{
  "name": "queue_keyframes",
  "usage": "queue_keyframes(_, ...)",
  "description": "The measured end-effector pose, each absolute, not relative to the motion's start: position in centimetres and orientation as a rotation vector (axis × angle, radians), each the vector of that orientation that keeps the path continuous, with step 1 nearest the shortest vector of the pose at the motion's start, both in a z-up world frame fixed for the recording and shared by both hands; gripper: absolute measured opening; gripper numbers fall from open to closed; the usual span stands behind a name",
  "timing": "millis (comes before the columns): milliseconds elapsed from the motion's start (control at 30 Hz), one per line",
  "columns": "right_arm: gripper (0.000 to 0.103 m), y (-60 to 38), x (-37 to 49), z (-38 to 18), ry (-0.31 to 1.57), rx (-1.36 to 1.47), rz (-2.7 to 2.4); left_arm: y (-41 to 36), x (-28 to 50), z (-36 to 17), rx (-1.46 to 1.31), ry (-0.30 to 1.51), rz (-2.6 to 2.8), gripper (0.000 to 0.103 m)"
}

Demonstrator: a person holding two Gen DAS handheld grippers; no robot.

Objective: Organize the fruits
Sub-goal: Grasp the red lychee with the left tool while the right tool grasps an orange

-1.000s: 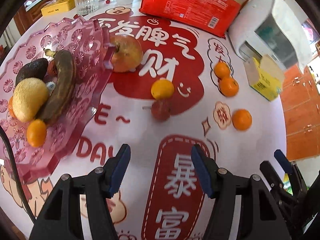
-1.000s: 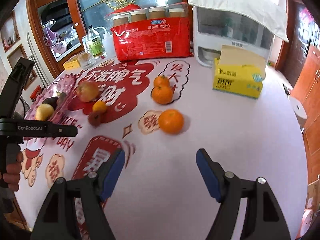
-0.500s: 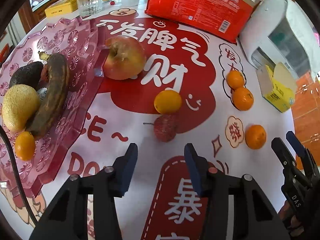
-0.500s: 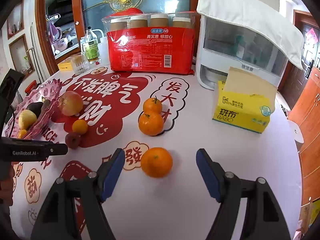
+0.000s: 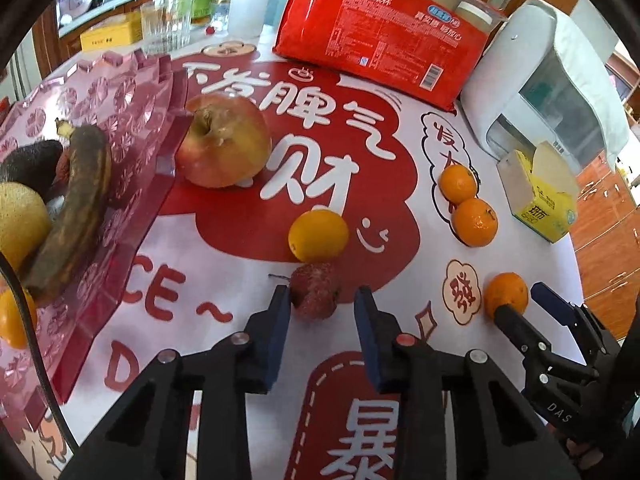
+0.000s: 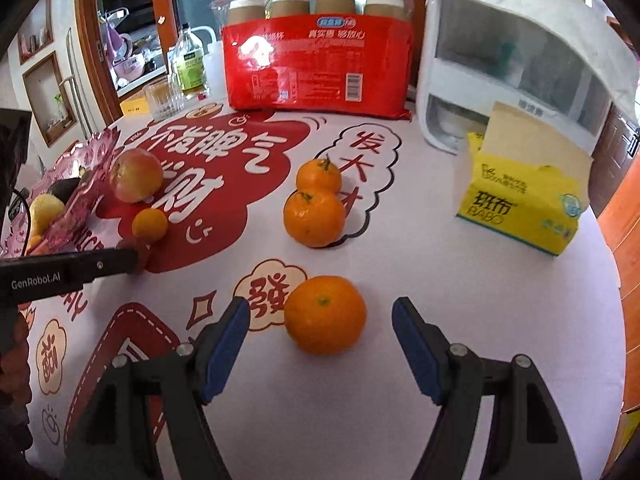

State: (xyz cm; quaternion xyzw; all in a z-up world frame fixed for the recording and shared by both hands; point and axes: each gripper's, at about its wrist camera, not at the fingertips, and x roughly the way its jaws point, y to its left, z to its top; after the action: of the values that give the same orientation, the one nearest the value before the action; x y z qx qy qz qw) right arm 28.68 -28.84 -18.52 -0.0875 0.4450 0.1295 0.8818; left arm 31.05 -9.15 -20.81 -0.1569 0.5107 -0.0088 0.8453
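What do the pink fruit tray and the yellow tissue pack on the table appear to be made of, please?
The pink fruit tray looks like translucent moulded plastic, possibly acrylic: light passes through, and its pressed flower pattern and stepped rim glint glossily. The yellow tissue pack seems wrapped in thin soft plastic film, judging by wrinkles and a slight sheen; the raised flap on top looks like matt card or paper.

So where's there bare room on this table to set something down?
Free: the tablecloth between the lone orange and the yellow tissue box. Crowded: the pink tray with the apple against its rim, and the back edge by the red package.
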Motion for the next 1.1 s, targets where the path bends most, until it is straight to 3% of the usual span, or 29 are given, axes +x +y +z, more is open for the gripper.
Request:
queue_keyframes(300, 0.055, -28.4, 29.1, -19.8, 0.961, -0.207, 0.269, -9.5, 31.1, -20.9, -0.295, 1.032, -0.034, 0.025)
queue_keyframes(367, 0.047, -28.5, 29.1, -19.9, 0.96, -0.211, 0.25, -9.5, 31.1, -20.9, -0.294, 1.029, -0.042, 0.025)
queue_keyframes(1100, 0.044, -27.8, 26.7, -18.7, 1.034, -0.123, 0.254, -8.6, 28.9, -18.3, -0.385, 0.982, -0.127, 0.023)
